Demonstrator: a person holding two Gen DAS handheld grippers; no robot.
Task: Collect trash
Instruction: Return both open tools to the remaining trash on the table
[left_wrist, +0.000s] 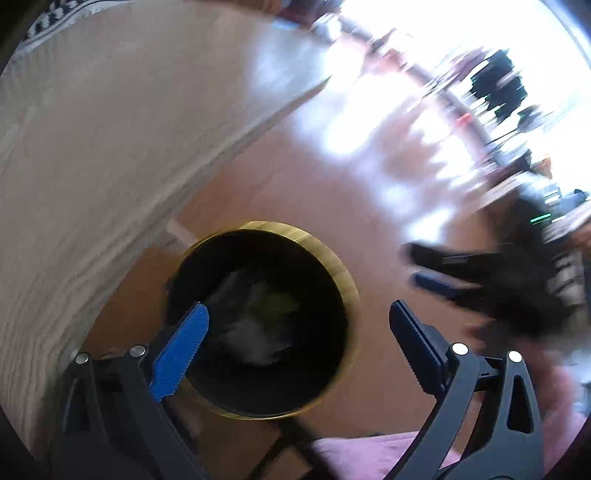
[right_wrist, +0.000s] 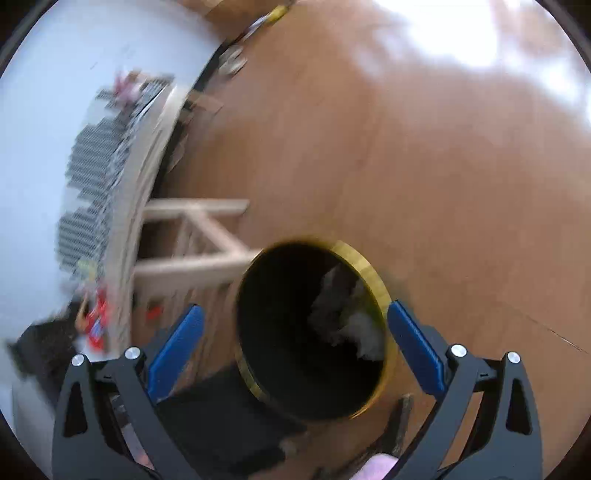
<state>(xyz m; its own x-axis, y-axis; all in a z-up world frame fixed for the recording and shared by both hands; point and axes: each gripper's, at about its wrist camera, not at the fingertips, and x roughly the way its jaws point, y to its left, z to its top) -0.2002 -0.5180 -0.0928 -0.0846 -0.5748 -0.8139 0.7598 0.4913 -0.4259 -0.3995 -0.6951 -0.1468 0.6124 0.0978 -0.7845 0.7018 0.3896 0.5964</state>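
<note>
A round black trash bin with a gold rim (left_wrist: 347, 280) stands on the wooden floor beside a table. Crumpled white and yellowish trash (left_wrist: 258, 314) lies inside it. My left gripper (left_wrist: 299, 332) is open and empty, hovering over the bin's mouth. The right gripper shows blurred at the right of the left wrist view (left_wrist: 432, 266). In the right wrist view the same bin (right_wrist: 373, 280) holds crumpled grey-white trash (right_wrist: 347, 314). My right gripper (right_wrist: 295, 332) is open and empty above the bin's mouth.
A light wood tabletop (left_wrist: 92, 166) fills the left. Its frame and legs (right_wrist: 207, 236) stand just left of the bin. A dark mat (right_wrist: 207, 424) lies under the bin. A pink cushion (left_wrist: 362, 450) is near the bottom. Blurred clutter lies on the white surface (right_wrist: 96, 325).
</note>
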